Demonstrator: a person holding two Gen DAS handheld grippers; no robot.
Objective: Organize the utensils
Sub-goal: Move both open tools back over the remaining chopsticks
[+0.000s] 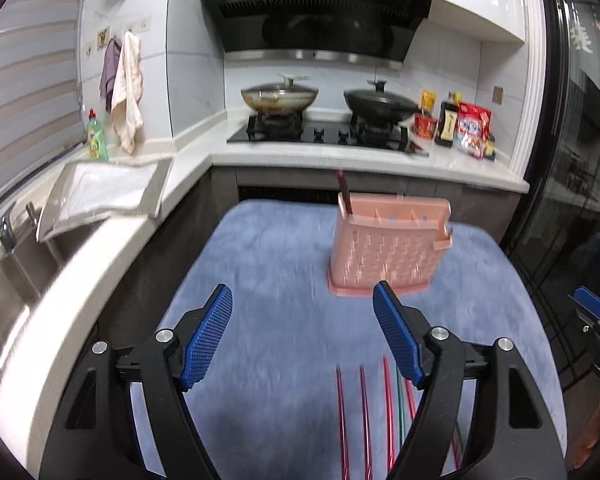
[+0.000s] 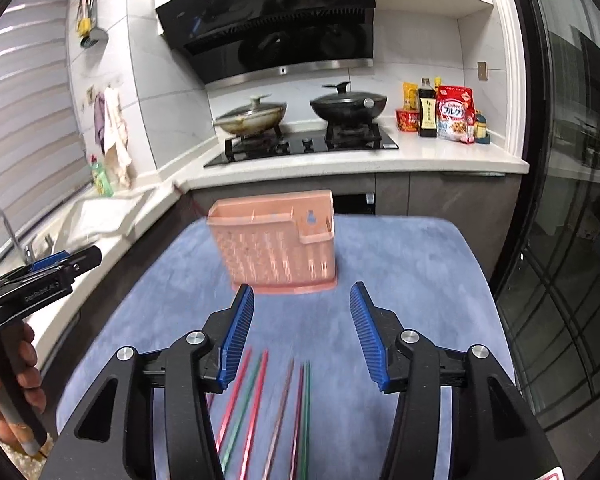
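- A pink basket (image 2: 278, 250) stands upright on the blue mat (image 2: 400, 264), with dividers inside making several slots.
- One dark red chopstick (image 1: 345, 194) leans out of its left end slot – the other slots look bare.
- Loose red and green chopsticks (image 2: 256, 404) lie side by side on the mat, nearer the cameras.
- Left gripper (image 1: 302, 336): fingers spread, nothing between them.
- Right gripper (image 2: 302, 336): fingers spread, holding nothing.
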